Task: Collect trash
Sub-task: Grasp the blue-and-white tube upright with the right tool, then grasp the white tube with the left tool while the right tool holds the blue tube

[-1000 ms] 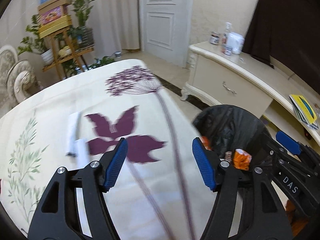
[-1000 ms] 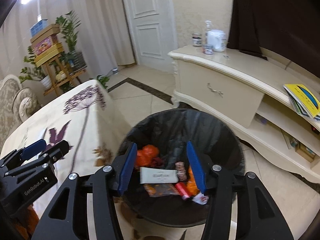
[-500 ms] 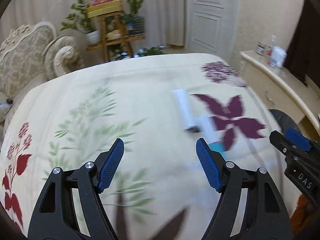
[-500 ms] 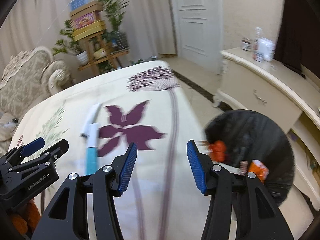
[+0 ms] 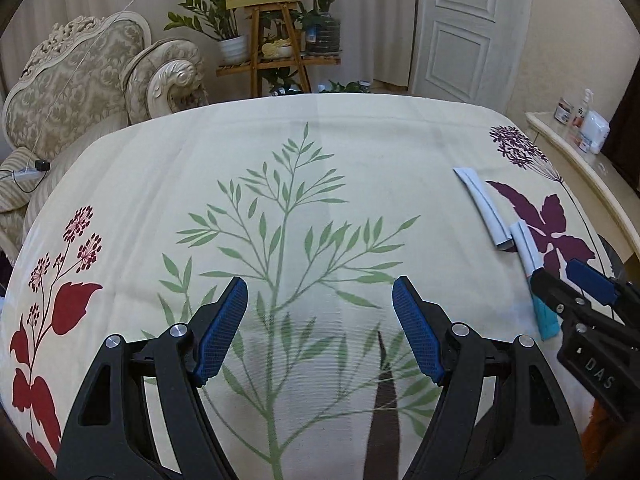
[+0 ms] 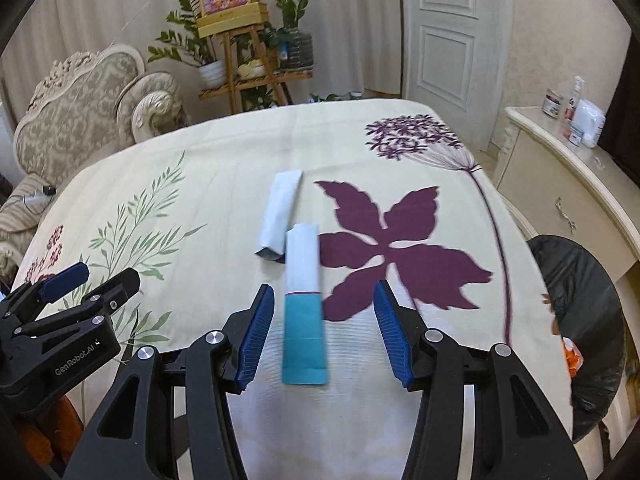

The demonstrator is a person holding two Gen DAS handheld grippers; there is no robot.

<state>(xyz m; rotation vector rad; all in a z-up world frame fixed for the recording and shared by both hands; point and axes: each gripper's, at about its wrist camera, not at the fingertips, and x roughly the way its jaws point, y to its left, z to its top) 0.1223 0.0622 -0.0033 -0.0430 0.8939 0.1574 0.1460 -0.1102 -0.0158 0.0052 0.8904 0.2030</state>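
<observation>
Two flat wrappers lie on the floral tablecloth [image 6: 400, 152]. The white and teal wrapper [image 6: 304, 312] lies lengthwise under my right gripper [image 6: 324, 300], whose blue pads stand apart on either side of it without touching; it is open. A pale blue-white wrapper [image 6: 280, 212] lies just beyond it. In the left wrist view both the teal wrapper [image 5: 528, 248] and the pale wrapper [image 5: 484, 208] lie far right, beside the right gripper [image 5: 572, 284]. My left gripper [image 5: 319, 300] hangs open over the green leaf print, nothing between its fingers.
A black-lined trash bin [image 6: 580, 320] with orange scraps stands off the table's right edge. Behind it is a cream cabinet [image 6: 560, 168] with bottles. An ornate armchair [image 5: 80, 88], a wooden plant stand [image 5: 276, 52] and a white door [image 5: 464, 20] lie beyond the table.
Both grippers swung left, away from the bin and over the table. The right one now straddles the teal wrapper. The left jaws stand a little wider than before.
</observation>
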